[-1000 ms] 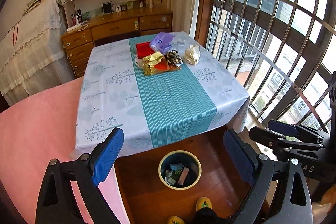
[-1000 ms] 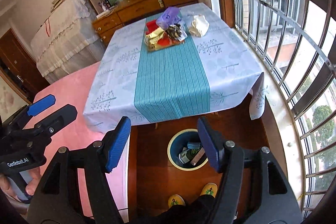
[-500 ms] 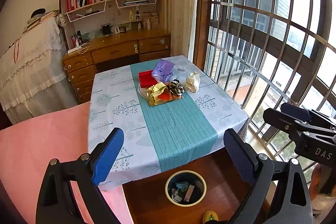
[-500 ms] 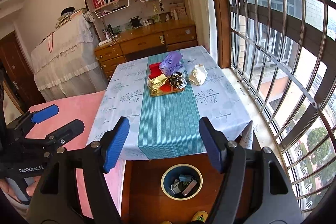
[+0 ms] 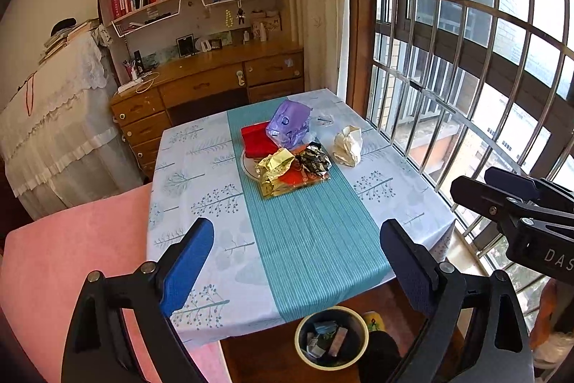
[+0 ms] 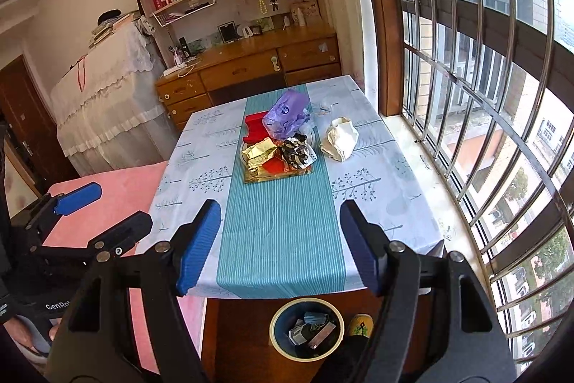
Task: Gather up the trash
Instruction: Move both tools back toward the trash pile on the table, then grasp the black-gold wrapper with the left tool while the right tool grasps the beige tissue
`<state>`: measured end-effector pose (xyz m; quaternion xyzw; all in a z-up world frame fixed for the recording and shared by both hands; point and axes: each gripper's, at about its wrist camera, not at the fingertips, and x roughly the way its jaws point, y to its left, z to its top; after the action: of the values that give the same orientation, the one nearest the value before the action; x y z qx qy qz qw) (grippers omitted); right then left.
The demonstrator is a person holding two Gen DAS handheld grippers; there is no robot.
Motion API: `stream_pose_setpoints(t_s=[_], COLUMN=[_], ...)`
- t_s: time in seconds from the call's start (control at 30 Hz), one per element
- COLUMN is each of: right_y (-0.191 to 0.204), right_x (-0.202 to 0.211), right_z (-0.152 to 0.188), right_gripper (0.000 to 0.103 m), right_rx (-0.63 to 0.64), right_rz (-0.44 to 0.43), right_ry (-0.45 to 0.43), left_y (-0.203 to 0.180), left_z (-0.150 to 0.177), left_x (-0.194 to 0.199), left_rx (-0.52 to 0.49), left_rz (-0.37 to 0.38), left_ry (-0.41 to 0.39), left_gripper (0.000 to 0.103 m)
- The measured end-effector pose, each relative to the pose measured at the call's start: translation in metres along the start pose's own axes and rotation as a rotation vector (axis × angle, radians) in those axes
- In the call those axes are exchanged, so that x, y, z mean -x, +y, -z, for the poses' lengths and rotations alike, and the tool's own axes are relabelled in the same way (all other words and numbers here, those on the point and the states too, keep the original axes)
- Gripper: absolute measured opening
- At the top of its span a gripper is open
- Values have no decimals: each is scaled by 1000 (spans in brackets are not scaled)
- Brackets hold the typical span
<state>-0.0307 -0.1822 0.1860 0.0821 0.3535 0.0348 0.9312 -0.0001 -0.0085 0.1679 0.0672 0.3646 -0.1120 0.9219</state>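
A heap of trash lies at the far middle of the table (image 5: 201,174): a purple bag (image 5: 288,126), a red box (image 5: 254,140), a gold wrapper (image 5: 274,164), a black crumpled wrapper (image 5: 315,160) and a white crumpled paper (image 5: 348,146). A round bin (image 5: 332,336) holding some scraps stands on the floor below the table's near edge. My left gripper (image 5: 296,232) hovers over the near edge, well short of the heap; its wide jaws are closing with nothing between them. My right gripper (image 6: 280,209) hangs open and empty beside it, above the bin (image 6: 306,329).
A pink covered surface (image 5: 71,257) adjoins the table on the left. Behind the table stands a wooden desk (image 5: 215,78) under bookshelves, and a lace-draped cabinet (image 5: 53,117) at far left. A barred window (image 5: 466,60) runs along the right. A slippered foot (image 6: 360,325) is by the bin.
Both grippers have risen and drawn back, so the table looks smaller and the bin has slid toward the bottom edge. The trash heap has not moved.
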Motion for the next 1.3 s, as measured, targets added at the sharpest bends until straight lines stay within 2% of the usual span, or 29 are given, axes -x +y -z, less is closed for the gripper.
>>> stream_pose_setpoints(t_s=[0.1, 0.13, 0.3, 0.4, 0.57, 0.83, 1.03, 1.3], right_y=[-28, -37, -90, -121, -163, -184, -181, -171], right_x=[-46, -60, -136, -184, -266, -395, -469, -526], right_z=[-24, -32, -76, -102, -130, -147, -142, -129], right_gripper=[66, 66, 66, 66, 66, 66, 66, 66], right_rx=[9, 11, 17, 46, 71, 144, 211, 221], right_rz=[-19, -25, -53, -71, -85, -124, -146, -208], right_ry=[27, 39, 112, 152, 237, 322, 374, 383], left_y=[-7, -9, -26, -32, -31, -22, -20, -24], left_z=[-26, -34, -81, -104, -125, -115, -106, -104], left_x=[-50, -67, -154, -207, -302, -413, -458, -499], left_rx=[24, 37, 97, 161, 273, 396, 412, 442], left_rz=[-13, -4, -40, -34, -38, -79, -112, -112], left_ry=[50, 69, 137, 181, 293, 411, 466, 496], left_gripper=[77, 76, 76, 76, 75, 73, 67, 60])
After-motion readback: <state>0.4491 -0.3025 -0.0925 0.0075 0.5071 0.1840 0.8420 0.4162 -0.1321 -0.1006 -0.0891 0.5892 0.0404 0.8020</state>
